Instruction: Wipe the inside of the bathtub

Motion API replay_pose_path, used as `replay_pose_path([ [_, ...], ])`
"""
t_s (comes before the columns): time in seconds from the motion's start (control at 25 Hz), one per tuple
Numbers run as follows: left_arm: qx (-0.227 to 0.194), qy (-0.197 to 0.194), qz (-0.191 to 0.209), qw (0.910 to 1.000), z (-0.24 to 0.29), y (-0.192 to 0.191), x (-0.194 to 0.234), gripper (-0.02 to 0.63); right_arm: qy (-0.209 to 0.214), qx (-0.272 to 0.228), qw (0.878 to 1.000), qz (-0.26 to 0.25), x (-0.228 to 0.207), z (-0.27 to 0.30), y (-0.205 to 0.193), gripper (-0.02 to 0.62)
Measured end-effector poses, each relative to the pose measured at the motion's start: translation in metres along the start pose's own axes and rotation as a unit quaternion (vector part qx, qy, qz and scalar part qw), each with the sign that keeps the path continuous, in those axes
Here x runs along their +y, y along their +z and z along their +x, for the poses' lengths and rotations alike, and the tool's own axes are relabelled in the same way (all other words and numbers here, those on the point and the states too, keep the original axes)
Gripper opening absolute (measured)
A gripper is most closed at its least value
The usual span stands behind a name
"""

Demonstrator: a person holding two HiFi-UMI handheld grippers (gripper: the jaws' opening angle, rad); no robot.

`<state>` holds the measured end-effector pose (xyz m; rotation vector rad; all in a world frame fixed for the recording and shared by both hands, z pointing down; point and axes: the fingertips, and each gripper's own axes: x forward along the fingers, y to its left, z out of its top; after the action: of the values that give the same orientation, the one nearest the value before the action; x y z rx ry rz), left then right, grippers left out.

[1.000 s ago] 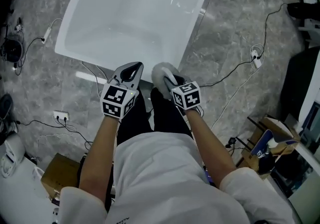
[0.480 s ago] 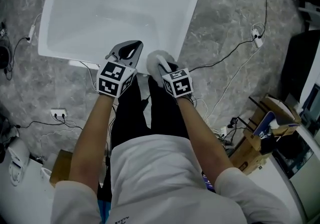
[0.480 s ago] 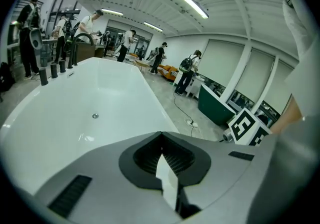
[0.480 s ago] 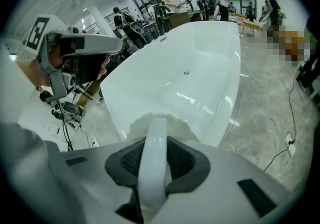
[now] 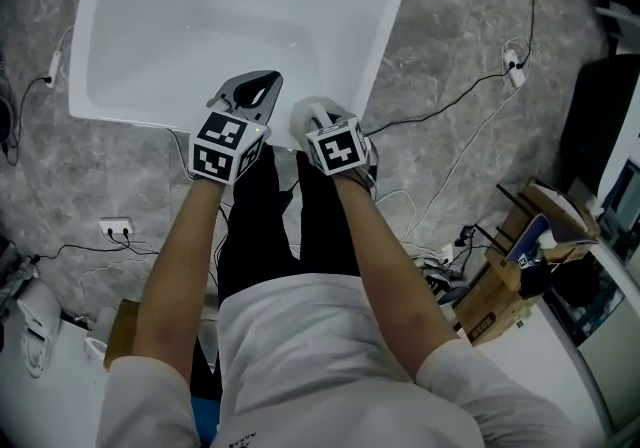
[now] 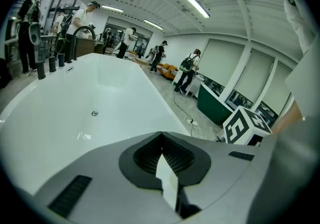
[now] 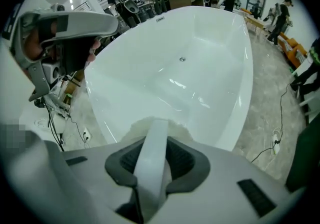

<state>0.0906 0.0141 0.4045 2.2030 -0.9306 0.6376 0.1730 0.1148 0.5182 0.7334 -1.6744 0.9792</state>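
The white bathtub (image 5: 390, 26) lies at 12 o'clock from us, its basin bare, with the drain (image 7: 182, 59) towards the far end. Just over its near rim, our right gripper (image 5: 318, 123) has its jaws clamped on the white handle of a fluffy duster (image 5: 301, 114), head pointing into the tub. At 9 o'clock of it, our left gripper (image 5: 250, 88) has its jaws pressed together on nothing we can name. We judge wiping not yet begun. The risks are the slim handle twisting in the jaws under pressure, and our feet snagging the floor cables (image 5: 450, 101) at 3 o'clock.
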Motion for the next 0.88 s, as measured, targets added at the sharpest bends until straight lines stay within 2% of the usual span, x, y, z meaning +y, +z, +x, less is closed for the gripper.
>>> replay_pose_path([
  [0.32, 0.002, -0.011, 0.008, 0.9999, 0.007, 0.003, 0.022, 0.009, -0.024, 0.08, 0.996, 0.025, -0.015, 0.039, 0.014, 0.097],
  [0.68, 0.021, -0.022, 0.022, 0.9993, 0.034, -0.007, 0.067, 0.009, -0.017, 0.086, 0.995, 0.044, -0.021, 0.086, 0.028, 0.095],
  [0.88, 0.028, -0.024, 0.031, 0.9988, 0.062, -0.012, 0.088, 0.009, -0.02, 0.11, 0.993, 0.044, -0.031, 0.113, 0.03, 0.095],
])
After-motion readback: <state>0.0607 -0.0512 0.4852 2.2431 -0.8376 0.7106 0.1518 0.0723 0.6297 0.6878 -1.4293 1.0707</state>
